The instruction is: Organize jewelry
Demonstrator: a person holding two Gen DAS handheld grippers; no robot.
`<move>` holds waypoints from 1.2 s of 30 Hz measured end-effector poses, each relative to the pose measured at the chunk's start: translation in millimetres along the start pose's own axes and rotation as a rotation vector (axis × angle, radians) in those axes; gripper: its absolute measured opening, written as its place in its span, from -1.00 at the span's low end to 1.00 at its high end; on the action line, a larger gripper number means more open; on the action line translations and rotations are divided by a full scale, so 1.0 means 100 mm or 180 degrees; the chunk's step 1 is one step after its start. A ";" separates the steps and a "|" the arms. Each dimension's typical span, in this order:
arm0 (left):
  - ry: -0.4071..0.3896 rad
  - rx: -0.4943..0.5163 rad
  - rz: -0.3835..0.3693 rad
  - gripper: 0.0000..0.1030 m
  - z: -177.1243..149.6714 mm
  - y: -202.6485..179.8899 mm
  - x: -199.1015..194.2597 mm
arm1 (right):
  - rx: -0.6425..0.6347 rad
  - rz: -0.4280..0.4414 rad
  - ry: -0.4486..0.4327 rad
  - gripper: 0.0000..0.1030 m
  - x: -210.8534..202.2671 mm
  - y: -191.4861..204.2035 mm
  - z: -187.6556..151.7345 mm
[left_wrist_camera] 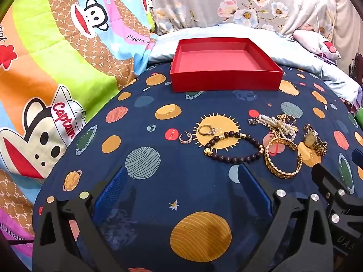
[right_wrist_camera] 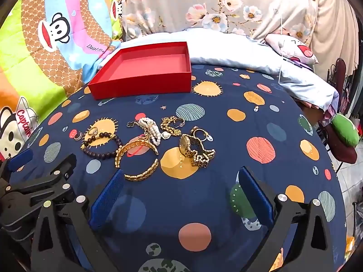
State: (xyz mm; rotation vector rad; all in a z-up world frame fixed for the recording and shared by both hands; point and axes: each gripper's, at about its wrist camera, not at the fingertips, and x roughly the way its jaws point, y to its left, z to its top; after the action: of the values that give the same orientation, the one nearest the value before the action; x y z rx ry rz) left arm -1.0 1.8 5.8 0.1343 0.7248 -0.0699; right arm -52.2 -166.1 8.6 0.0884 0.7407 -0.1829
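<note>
An empty red box (left_wrist_camera: 224,80) (right_wrist_camera: 140,86) stands at the far side of the navy planet-print bedsheet. In front of it lies a cluster of jewelry: a dark bead bracelet (left_wrist_camera: 236,147) (right_wrist_camera: 102,145), a ring (left_wrist_camera: 206,129), a small hoop earring (left_wrist_camera: 185,137), a gold cuff bracelet (left_wrist_camera: 282,158) (right_wrist_camera: 136,158), a pearl strand (left_wrist_camera: 278,123) (right_wrist_camera: 150,129) and a gold watch (left_wrist_camera: 315,141) (right_wrist_camera: 195,149). My left gripper (left_wrist_camera: 181,176) is open and empty, just short of the bead bracelet. My right gripper (right_wrist_camera: 181,179) is open and empty, its left finger beside the cuff.
A colourful cartoon-monkey quilt (left_wrist_camera: 56,68) lies to the left. Floral pillows (right_wrist_camera: 204,6) and a pale blue pillow (right_wrist_camera: 238,52) are behind the box. The bed's right edge (right_wrist_camera: 335,158) drops to a tiled floor.
</note>
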 end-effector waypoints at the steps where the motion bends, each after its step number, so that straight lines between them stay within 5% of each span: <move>1: 0.0000 -0.0003 -0.0001 0.84 0.00 0.00 0.00 | 0.0000 0.0002 -0.0002 0.90 0.00 0.00 0.00; 36: -0.0032 0.0019 0.0048 0.81 -0.01 -0.01 -0.01 | -0.0011 -0.0006 -0.0007 0.90 0.00 0.01 0.00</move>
State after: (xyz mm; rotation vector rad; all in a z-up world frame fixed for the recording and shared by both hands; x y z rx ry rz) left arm -3.0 1.4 5.7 0.1451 0.7136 -0.0582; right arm -52.1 -165.0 8.6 0.0843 0.7390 -0.1833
